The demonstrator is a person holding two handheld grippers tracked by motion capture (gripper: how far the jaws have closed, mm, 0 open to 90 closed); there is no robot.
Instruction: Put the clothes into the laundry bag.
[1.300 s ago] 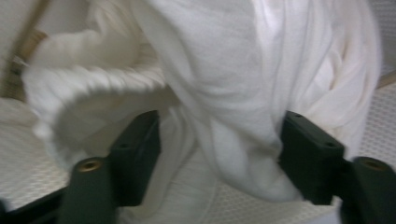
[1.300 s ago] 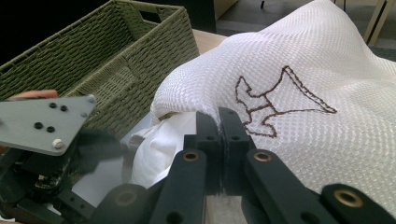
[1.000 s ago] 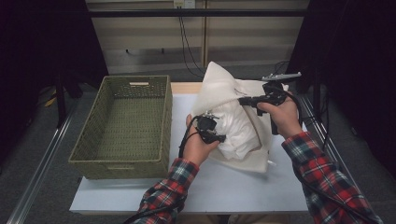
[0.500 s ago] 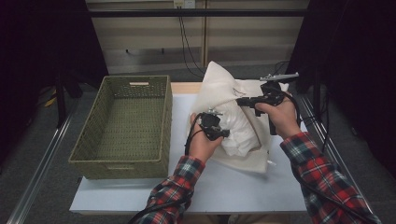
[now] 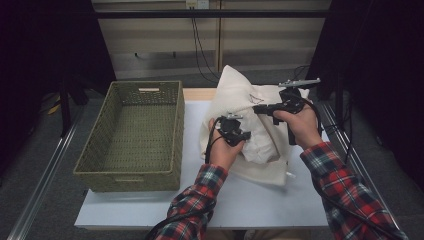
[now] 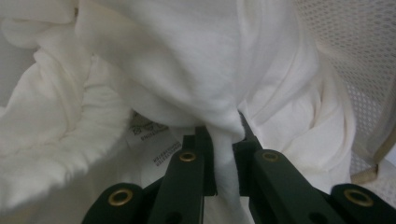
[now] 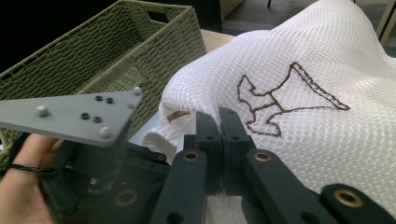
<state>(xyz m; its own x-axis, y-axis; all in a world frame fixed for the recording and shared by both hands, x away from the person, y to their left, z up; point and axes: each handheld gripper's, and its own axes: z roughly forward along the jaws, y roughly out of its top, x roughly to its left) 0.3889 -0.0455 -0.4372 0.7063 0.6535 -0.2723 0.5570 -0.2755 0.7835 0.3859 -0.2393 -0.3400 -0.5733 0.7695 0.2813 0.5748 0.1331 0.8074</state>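
A person in plaid sleeves is working at a white tabletop with 2 sets of tongs. The left tongs are pinching a twisted fold of soft white cloth; in the left gripper view the fold is running down between the 2 black jaws, which are pressing on it from both sides, and a small printed label is hanging just beside them. The right tongs are clamping the edge of a white mesh bag, whose waffle-textured surface is carrying a brown stitched outline; their jaws are sitting almost together with the mesh edge between them. The bag is lying bunched on the right half of the tabletop, its top rising toward the far edge, and the soft cloth is sitting at its open mouth. A green woven basket is standing on the left of the tabletop, just beside the bag.
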